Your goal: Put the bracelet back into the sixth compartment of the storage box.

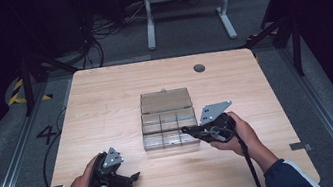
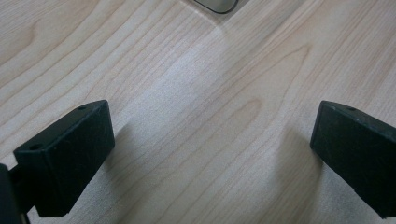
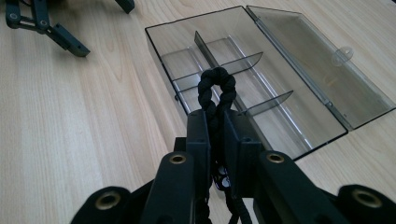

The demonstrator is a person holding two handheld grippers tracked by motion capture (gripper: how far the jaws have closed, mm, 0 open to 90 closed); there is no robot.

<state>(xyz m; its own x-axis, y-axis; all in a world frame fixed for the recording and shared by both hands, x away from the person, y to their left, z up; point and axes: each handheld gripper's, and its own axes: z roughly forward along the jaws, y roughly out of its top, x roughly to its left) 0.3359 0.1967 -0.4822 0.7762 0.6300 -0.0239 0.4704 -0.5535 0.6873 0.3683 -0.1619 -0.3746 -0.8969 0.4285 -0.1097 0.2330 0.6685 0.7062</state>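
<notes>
Jaws of my right gripper (image 3: 215, 122) pinch the black braided cord (image 3: 215, 88) above the open compartment box (image 3: 261, 135), placing pending; left gripper (image 2: 212, 140) jaws spread, idle.

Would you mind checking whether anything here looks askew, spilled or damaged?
Nothing stands out. The clear plastic compartment box lies open and flat on the wooden table, its dividers upright, while the right gripper pinches a black braided cord loop.

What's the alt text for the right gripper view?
The right gripper is shut on a black braided cord, its loop sticking up past the jaws. Behind it, a clear divided box lies open on the wooden table, lid flat.
</notes>
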